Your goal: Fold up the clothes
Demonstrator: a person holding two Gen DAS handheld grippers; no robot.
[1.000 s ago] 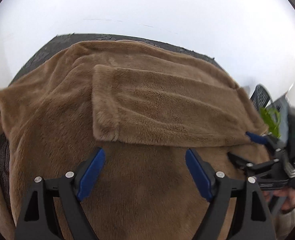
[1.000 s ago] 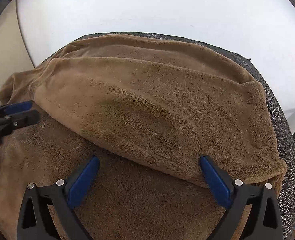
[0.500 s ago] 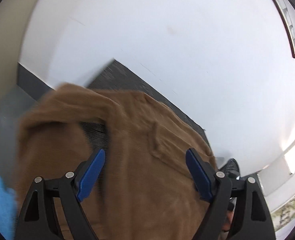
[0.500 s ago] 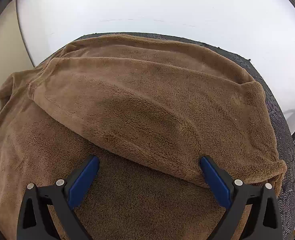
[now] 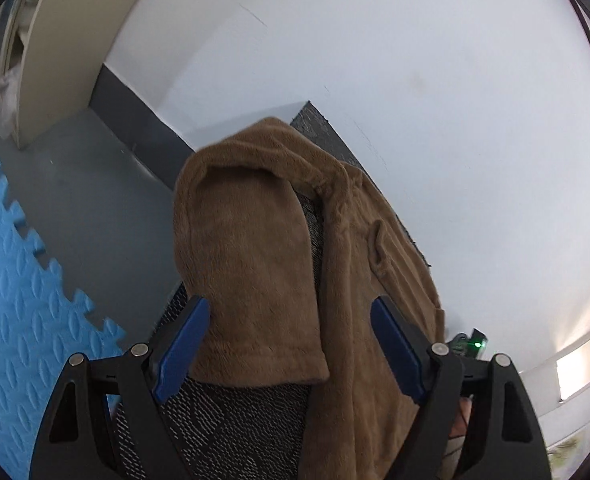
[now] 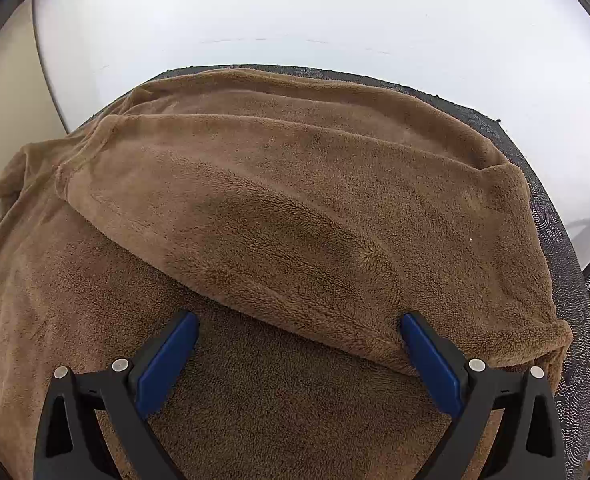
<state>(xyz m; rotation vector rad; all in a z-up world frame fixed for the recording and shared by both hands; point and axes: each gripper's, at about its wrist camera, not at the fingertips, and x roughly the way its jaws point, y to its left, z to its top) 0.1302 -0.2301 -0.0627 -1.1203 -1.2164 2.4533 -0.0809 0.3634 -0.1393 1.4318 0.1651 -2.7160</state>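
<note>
- My left gripper has its jaws spread wide, gripping nothing, above a sleeve of the brown fleece garment lying flat on the dark patterned table, blue foam mat beside it.
- My right gripper is likewise spread wide and empty, over the garment's folded-over flap, which covers most of the tabletop.

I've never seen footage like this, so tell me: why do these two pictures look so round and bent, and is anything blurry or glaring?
Left wrist view: fisheye bending curves the wall and the blue foam mat; the bright window washes out at lower right; the brown garment is sharp. Right wrist view: the garment bulges like a dome, evenly lit, with soft shadow under its fold; dark corners frame both views.
</note>
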